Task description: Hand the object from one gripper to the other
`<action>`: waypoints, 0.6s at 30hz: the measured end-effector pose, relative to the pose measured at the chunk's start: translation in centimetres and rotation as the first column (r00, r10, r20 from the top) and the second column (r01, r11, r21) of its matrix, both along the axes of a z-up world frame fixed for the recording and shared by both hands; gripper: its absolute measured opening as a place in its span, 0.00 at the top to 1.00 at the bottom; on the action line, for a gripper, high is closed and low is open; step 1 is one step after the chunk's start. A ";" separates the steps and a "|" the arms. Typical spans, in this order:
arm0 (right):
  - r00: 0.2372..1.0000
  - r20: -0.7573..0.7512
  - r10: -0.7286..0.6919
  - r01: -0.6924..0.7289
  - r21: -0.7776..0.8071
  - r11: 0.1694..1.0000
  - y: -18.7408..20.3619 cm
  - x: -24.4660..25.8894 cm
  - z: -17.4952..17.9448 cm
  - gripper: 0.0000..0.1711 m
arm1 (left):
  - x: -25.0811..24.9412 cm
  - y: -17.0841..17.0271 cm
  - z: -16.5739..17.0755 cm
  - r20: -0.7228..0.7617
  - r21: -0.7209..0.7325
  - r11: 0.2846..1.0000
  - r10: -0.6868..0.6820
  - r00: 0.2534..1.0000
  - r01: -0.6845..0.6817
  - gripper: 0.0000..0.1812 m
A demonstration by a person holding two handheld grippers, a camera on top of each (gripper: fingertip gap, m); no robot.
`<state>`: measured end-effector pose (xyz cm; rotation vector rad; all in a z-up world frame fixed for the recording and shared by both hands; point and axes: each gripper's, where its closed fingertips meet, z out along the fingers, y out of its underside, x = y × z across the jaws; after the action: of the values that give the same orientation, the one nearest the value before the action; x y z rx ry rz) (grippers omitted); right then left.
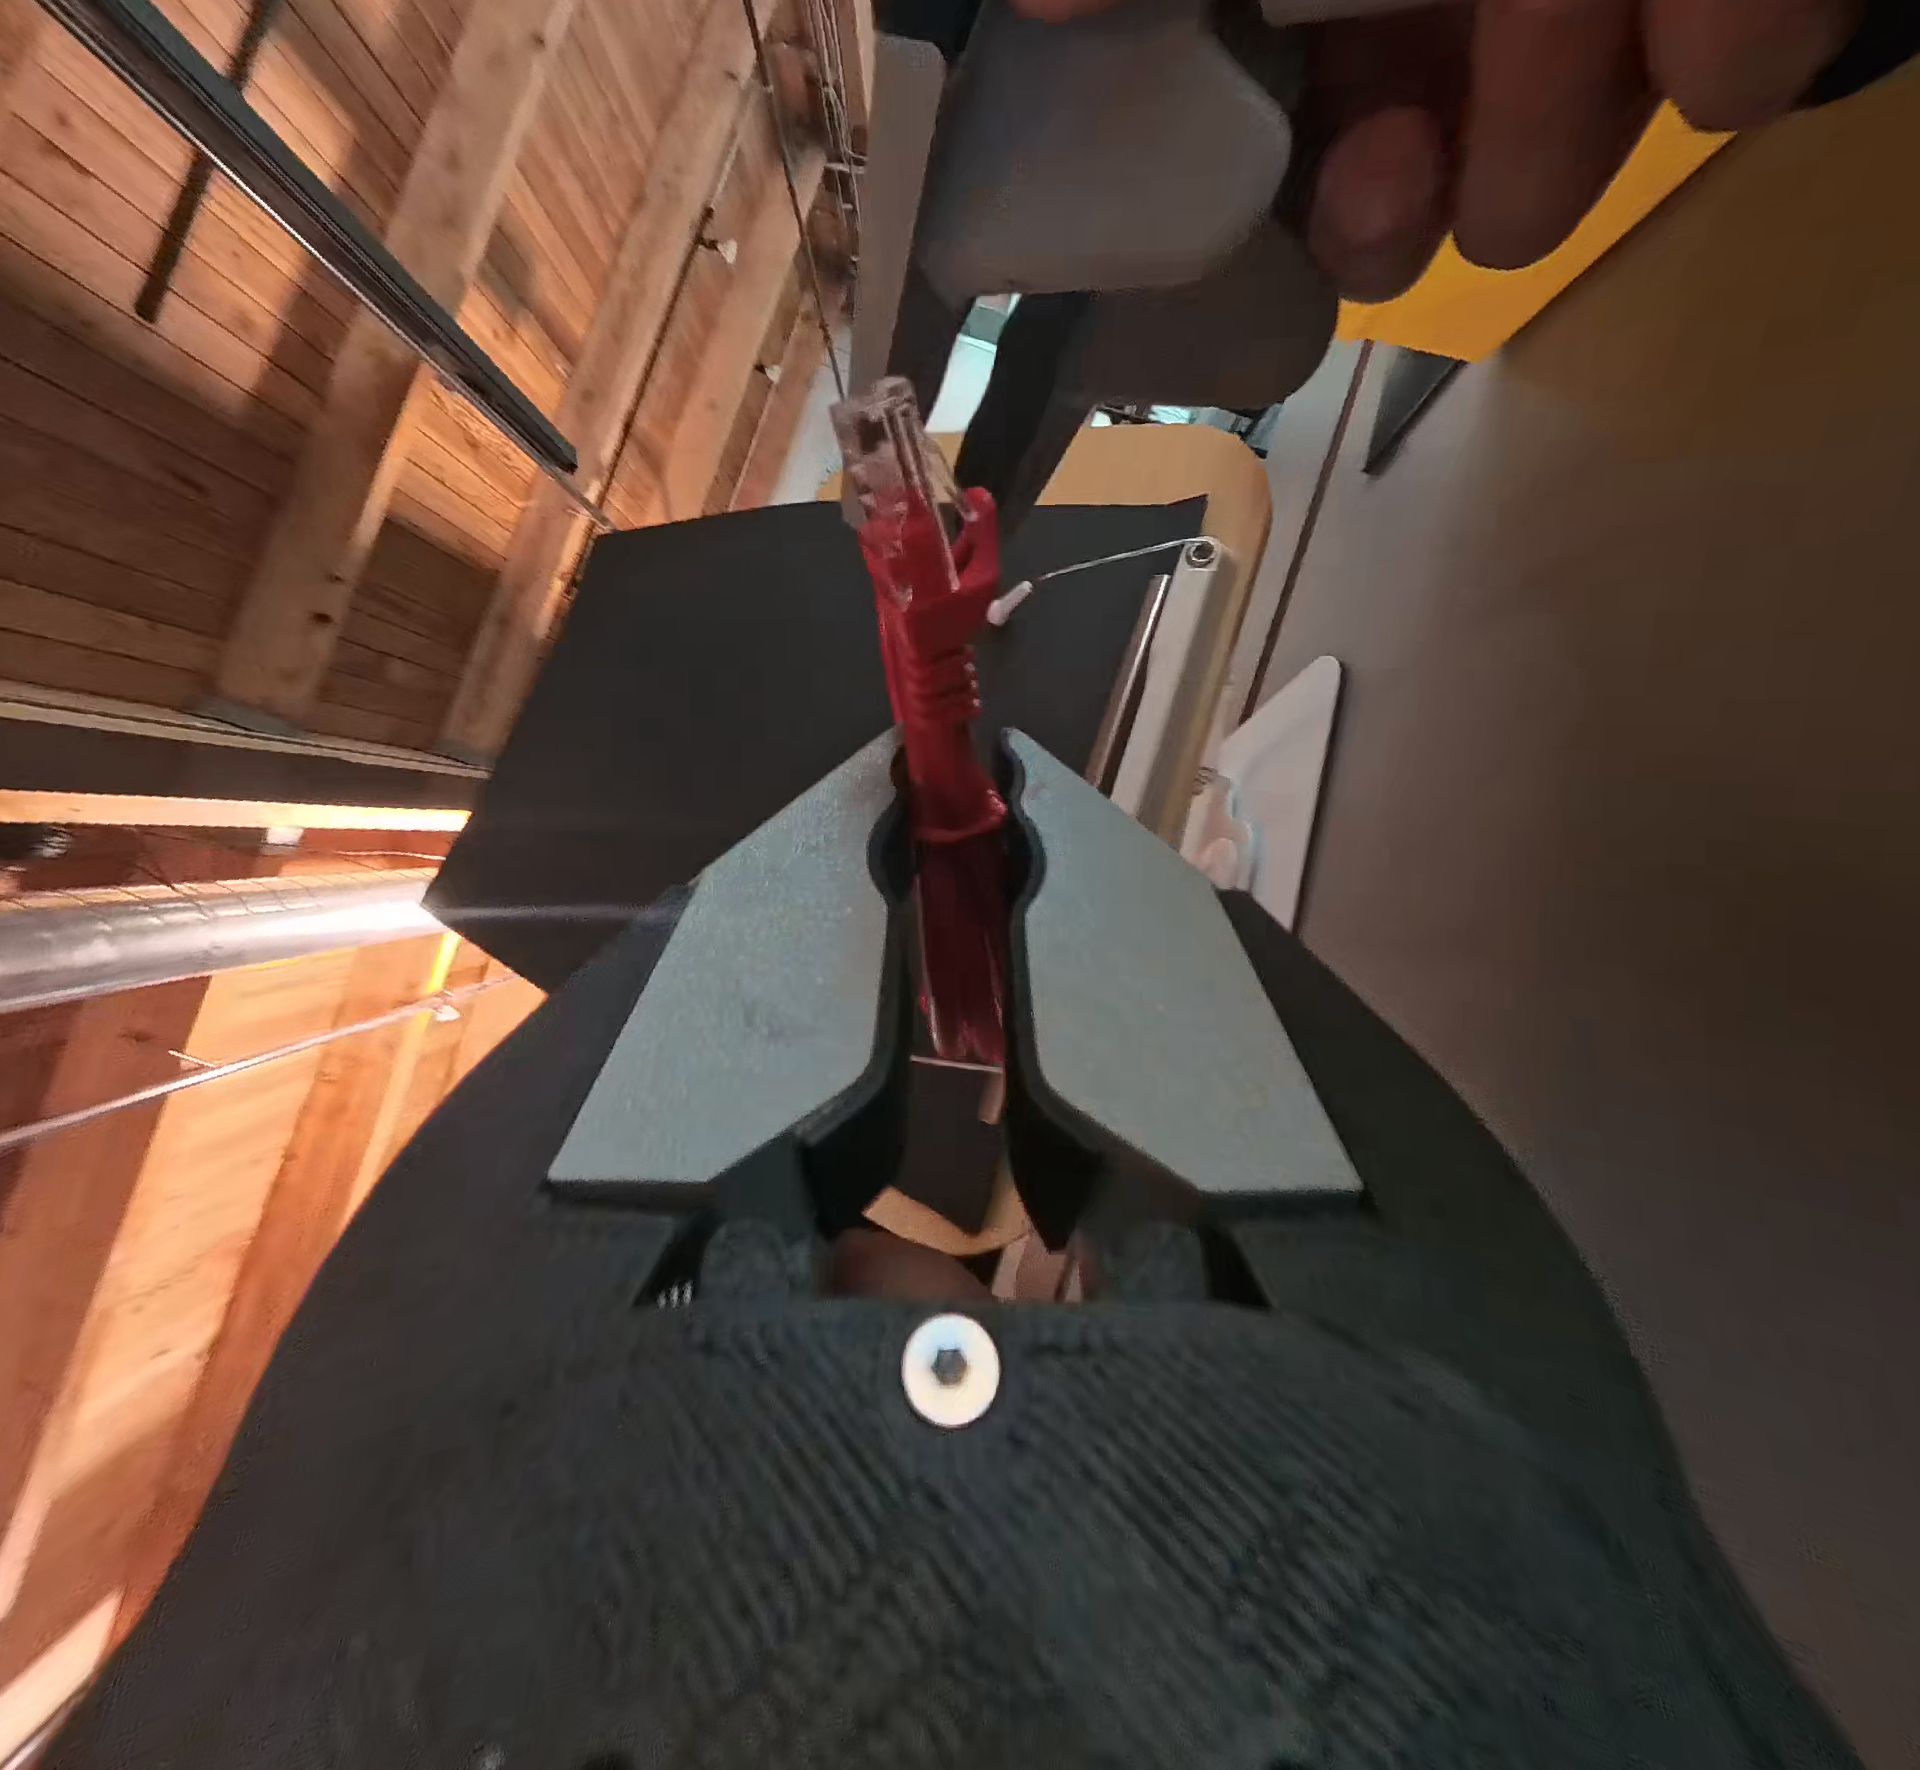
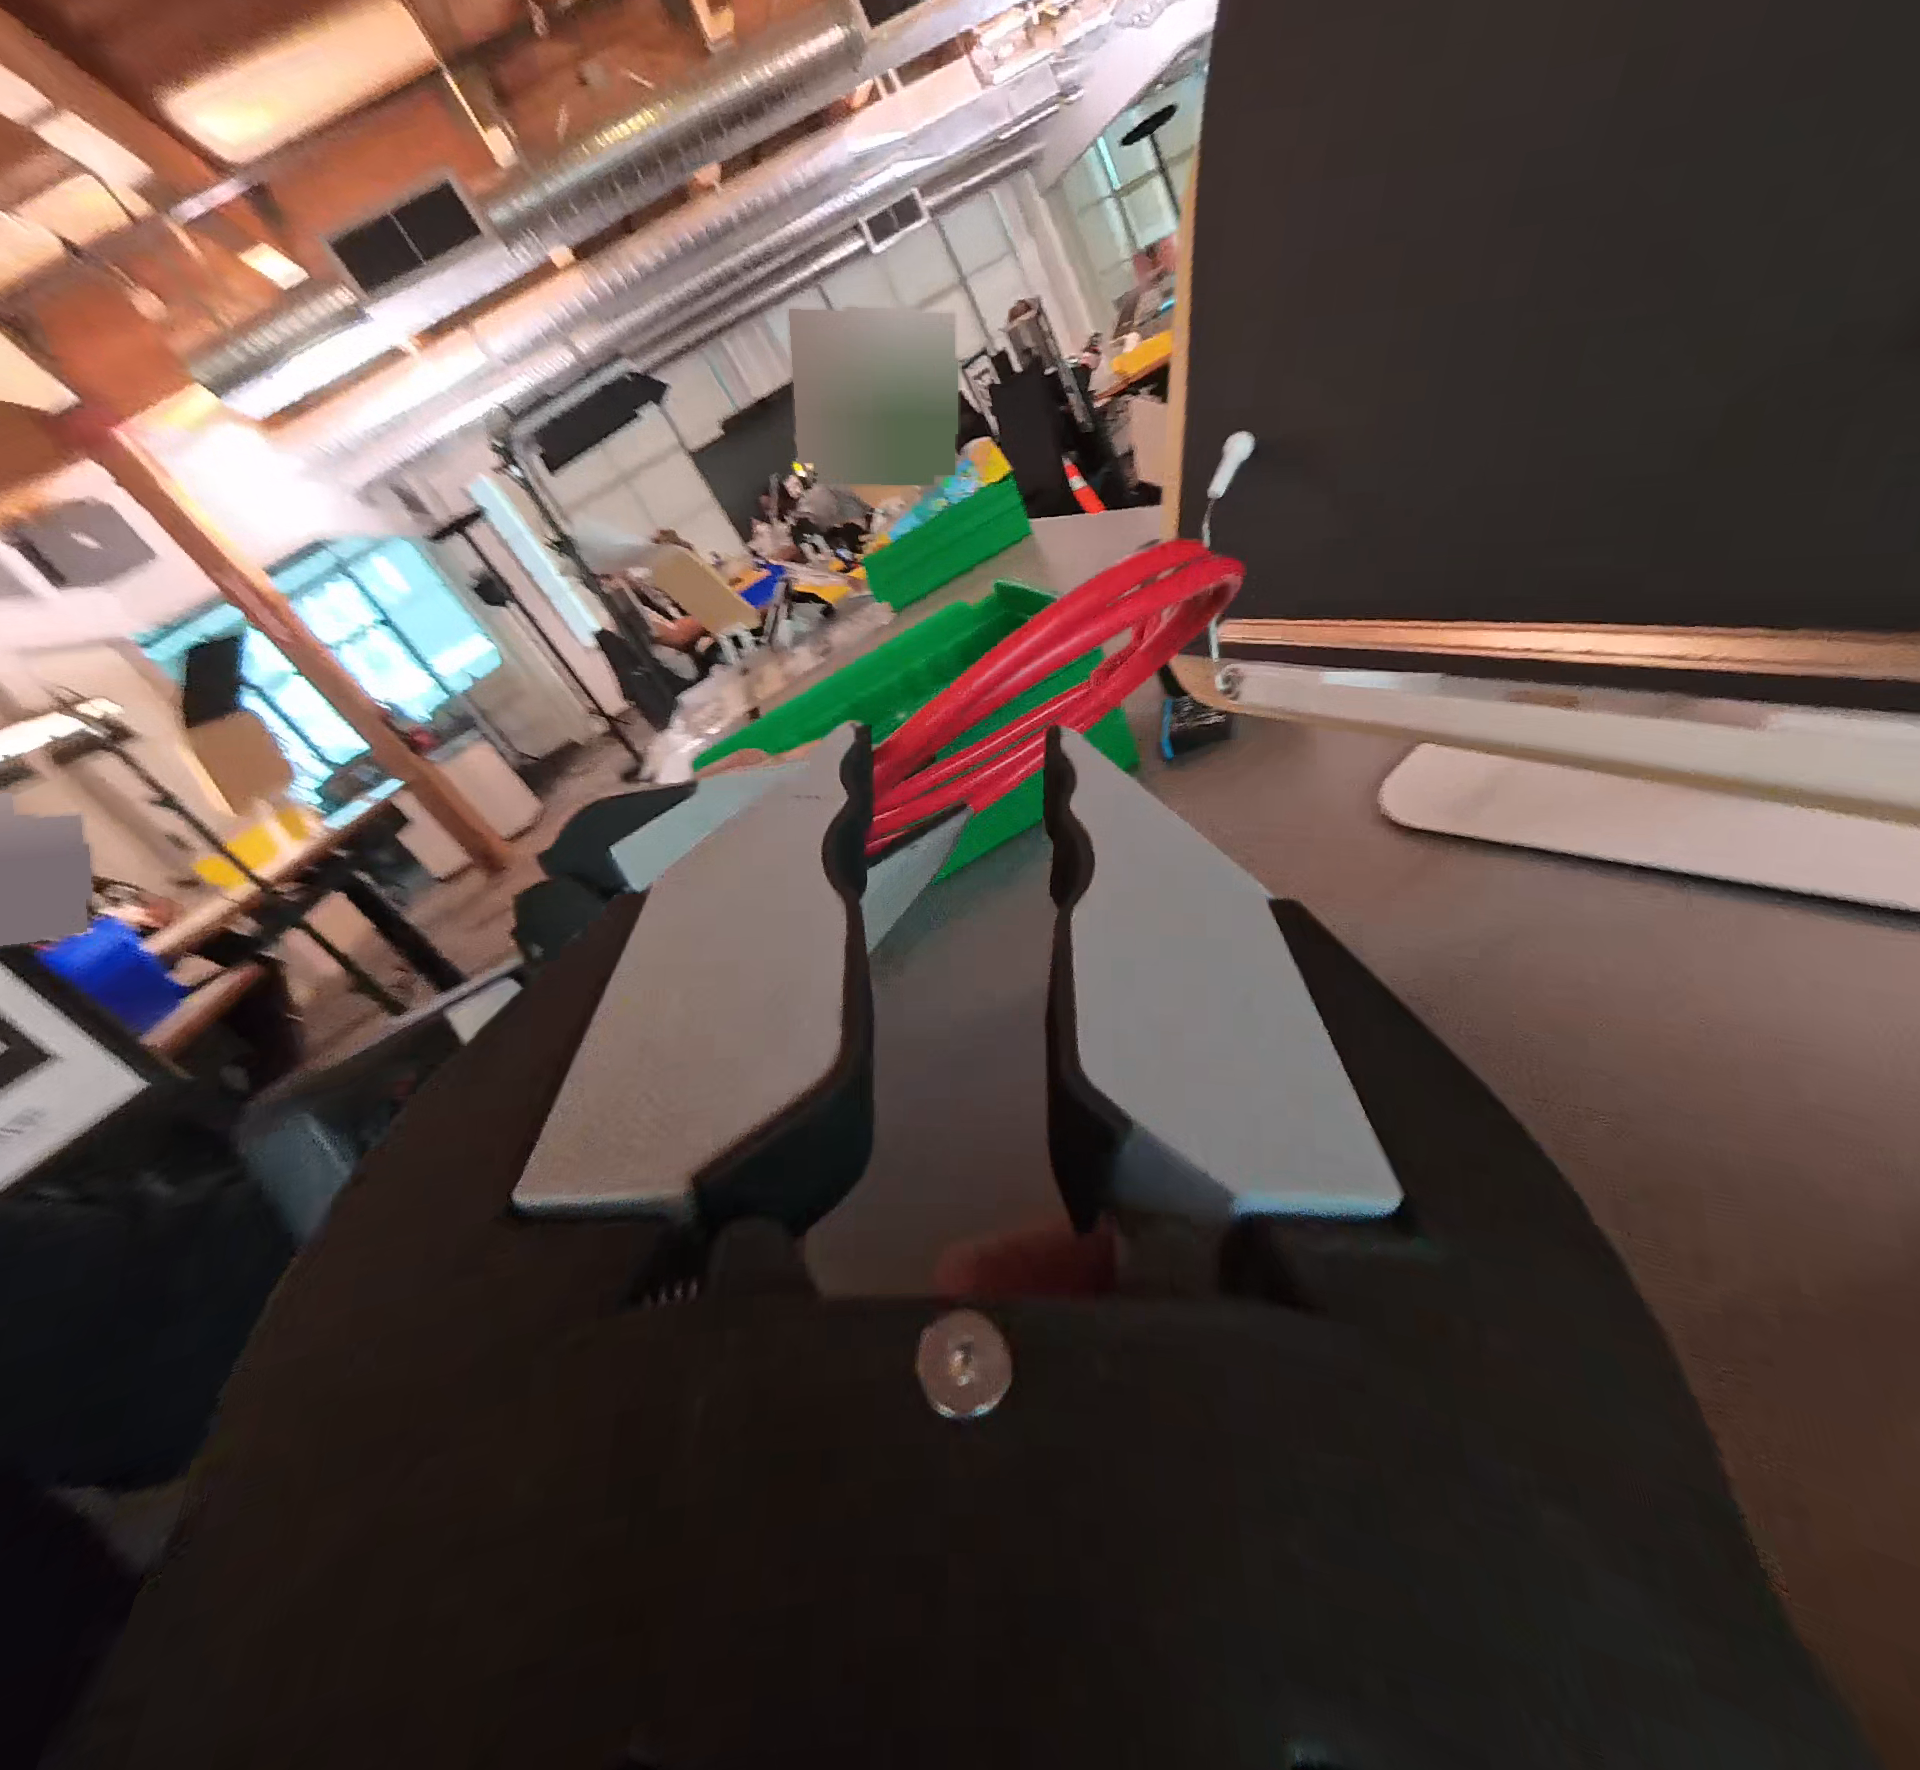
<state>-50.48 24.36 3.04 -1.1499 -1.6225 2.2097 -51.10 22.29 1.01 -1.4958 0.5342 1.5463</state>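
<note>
A red network cable (image 1: 940, 681) with a clear plug (image 1: 883, 442) is clamped in my left gripper (image 1: 951, 764); the plug end sticks out past the fingertips. In the right wrist view the cable's coiled loops (image 2: 1101, 650) hang just beyond my right gripper (image 2: 956, 754), which is open and empty. The left gripper's grey fingers (image 2: 914, 858) show there, behind my right gripper's left finger, holding the cable. In the left wrist view a hand (image 1: 1558, 6) holds the other gripper's grey body (image 1: 1091, 162) just above the plug.
Green bins (image 2: 935, 660) stand on the grey-brown table (image 2: 1455, 1097) behind the cable. A black upright panel (image 2: 1558, 214) stands at the right, with a white flat pad (image 2: 1610, 827) below it. Desks, stands and people fill the room at the left. My two grippers' fingertips are within a few centimetres of each other.
</note>
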 end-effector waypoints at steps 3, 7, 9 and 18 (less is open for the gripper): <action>0.998 0.050 0.034 -0.031 -0.060 0.998 0.0 0.0 -0.1 0.81 | 0.2 0.0 0.3 -0.045 0.003 1.000 0.011 0.999 -0.011 0.95; 0.991 0.083 0.103 -0.093 -0.115 0.989 -0.4 0.3 -0.3 0.80 | 0.5 0.2 0.3 -0.094 -0.010 1.000 0.014 0.996 -0.015 0.95; 0.987 0.080 0.141 -0.132 -0.103 0.986 -1.1 0.6 -0.6 0.80 | 0.8 0.4 0.1 -0.116 -0.033 0.999 0.014 0.993 -0.018 0.95; 0.995 0.030 0.094 -0.095 0.033 0.995 -0.8 0.1 -0.9 0.93 | 0.7 1.2 -1.4 0.054 -0.023 0.999 -0.025 0.998 0.026 0.94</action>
<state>-50.41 23.54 2.11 -1.1232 -1.7539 2.2220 -50.43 23.53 -0.43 -1.5384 0.5400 1.4807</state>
